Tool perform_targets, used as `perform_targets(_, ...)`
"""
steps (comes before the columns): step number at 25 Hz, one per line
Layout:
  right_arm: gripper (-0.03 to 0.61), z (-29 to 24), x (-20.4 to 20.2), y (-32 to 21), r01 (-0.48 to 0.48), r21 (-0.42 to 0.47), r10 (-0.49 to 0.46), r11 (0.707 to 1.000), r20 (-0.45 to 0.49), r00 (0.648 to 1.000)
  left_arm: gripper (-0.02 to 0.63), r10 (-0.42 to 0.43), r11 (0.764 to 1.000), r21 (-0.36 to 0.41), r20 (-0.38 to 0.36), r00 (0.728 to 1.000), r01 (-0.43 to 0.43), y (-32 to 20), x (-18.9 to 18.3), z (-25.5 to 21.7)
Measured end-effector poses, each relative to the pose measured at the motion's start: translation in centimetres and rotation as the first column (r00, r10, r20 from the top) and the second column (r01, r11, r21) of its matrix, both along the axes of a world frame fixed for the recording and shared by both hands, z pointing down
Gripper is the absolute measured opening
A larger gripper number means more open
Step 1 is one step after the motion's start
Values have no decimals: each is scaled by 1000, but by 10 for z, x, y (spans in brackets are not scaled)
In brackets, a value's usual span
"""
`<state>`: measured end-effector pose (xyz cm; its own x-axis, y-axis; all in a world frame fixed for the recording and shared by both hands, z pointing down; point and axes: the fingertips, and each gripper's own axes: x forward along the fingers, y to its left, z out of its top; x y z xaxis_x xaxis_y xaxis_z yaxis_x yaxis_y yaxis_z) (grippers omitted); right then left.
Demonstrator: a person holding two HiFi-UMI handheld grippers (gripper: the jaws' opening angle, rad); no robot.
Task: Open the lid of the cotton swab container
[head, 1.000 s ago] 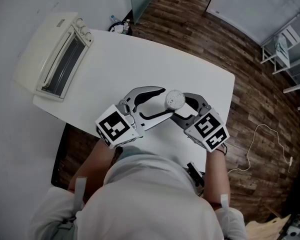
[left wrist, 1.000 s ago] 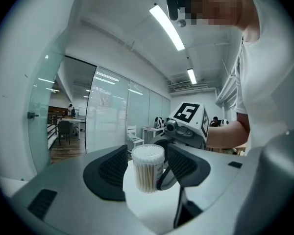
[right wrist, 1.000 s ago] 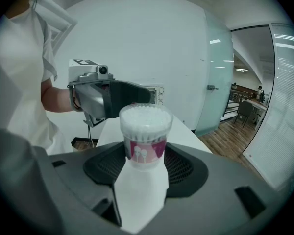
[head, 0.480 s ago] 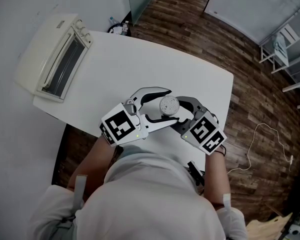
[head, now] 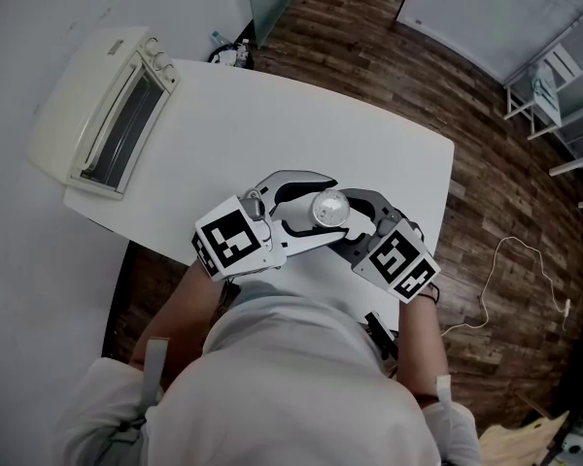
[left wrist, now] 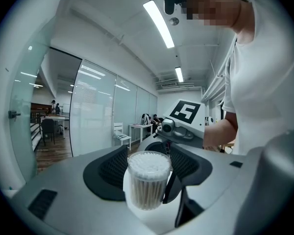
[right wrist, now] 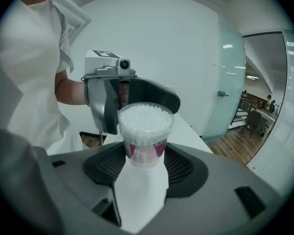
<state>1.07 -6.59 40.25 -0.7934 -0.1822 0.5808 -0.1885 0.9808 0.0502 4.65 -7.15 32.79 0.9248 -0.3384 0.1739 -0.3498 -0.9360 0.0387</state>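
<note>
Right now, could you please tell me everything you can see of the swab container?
The container is a small clear plastic cylinder, upright, packed with white-tipped swabs, with a pink label on its lower part. Its clear lid seems still on. The right tongs grip its base over the white table. The left tongs, jaws just closing slightly, stand open round it, apparently without pressing.

In your head view only the round top of the cotton swab container (head: pixel 328 207) shows; its body is hidden under that top and the right hand-held gripper (head: pixel 342 219). Your chest (head: pixel 291 377) covers the desk (head: pixel 369 134) at its near edge. The bits (head: pixel 233 50) on the floor (head: pixel 486 212) beyond its far corner are too small to name
</note>
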Motion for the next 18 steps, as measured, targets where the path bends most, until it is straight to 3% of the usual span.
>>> perform_targets(18, 253, -8, 2, 0, -9, 80, 4, 997, 64, 998, 275, 18, 997, -71, -41, 999, -21, 0, -4, -2)
